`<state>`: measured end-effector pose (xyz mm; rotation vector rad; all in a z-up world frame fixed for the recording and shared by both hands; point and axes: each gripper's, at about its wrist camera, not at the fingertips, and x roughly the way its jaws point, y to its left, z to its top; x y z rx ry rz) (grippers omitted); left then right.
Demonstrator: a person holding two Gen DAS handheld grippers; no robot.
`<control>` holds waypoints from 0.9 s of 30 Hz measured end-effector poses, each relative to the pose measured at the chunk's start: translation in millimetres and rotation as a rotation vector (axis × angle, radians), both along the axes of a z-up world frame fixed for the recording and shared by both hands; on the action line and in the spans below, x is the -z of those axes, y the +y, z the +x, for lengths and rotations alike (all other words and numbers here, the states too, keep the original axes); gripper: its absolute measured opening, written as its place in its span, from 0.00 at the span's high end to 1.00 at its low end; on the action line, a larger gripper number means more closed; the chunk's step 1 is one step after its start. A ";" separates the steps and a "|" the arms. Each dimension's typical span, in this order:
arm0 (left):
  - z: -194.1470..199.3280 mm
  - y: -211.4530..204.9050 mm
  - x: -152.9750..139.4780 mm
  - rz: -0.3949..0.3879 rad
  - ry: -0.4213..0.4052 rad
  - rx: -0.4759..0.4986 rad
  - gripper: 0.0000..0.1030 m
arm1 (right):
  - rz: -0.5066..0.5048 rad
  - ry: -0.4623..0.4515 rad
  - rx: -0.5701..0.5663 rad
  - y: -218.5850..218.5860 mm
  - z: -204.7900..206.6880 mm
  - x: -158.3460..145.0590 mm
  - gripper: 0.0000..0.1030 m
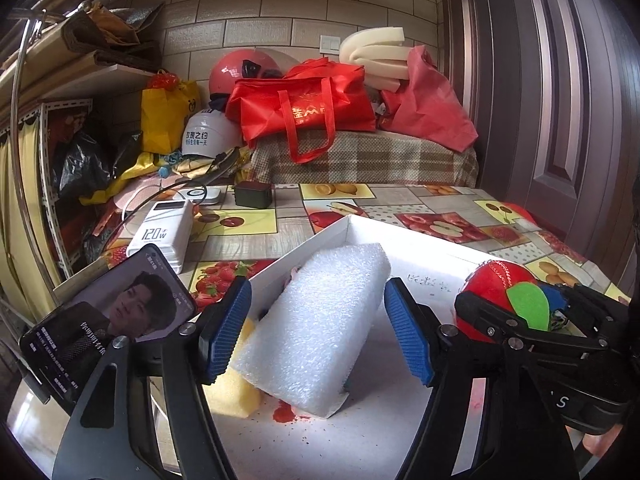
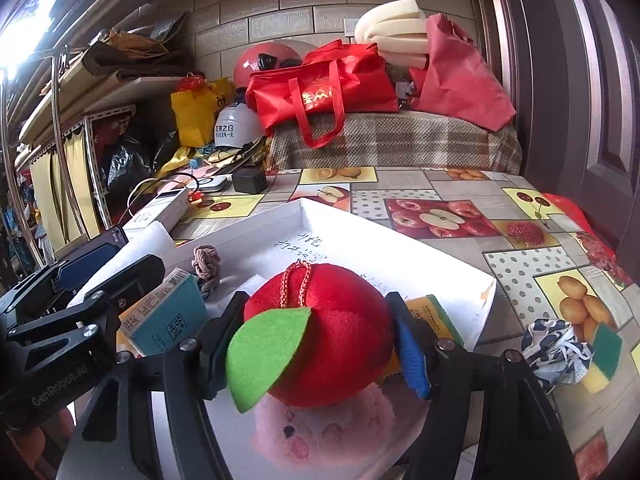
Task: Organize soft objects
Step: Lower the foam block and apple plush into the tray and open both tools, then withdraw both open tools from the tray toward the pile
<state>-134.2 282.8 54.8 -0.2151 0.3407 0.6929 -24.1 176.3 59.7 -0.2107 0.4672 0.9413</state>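
A white box lies on the fruit-print table. In the left wrist view my left gripper is open around a white foam block that rests tilted in the box; the pads stand apart from its sides. A yellow sponge lies under its left edge. In the right wrist view my right gripper is shut on a red plush apple with a green felt leaf, held over a pink plush toy in the box. The apple also shows in the left wrist view.
In the box are a teal carton, a knotted rope toy and a yellow-green packet. A patterned cloth and a green-yellow sponge lie right of the box. A phone, power bank and charger sit left.
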 end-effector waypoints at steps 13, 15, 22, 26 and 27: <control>-15.3 12.3 -0.1 -0.051 -0.071 -0.028 0.00 | 0.022 -0.043 0.014 -1.8 -3.6 -4.5 0.14; -15.3 12.2 -0.1 -0.052 -0.072 -0.028 0.00 | 0.028 -0.058 0.011 -2.2 -6.2 -5.4 0.14; -18.9 16.8 -0.9 -0.079 -0.093 -0.041 0.00 | 0.074 -0.132 0.010 -10.7 -19.2 -9.7 0.14; -17.6 14.8 -1.0 -0.069 -0.086 -0.040 0.00 | 0.153 -0.150 -0.002 -25.4 -23.7 -13.8 0.14; -17.4 13.4 -1.1 -0.062 -0.085 -0.037 0.00 | 0.159 -0.143 -0.004 -28.2 -23.7 -14.0 0.14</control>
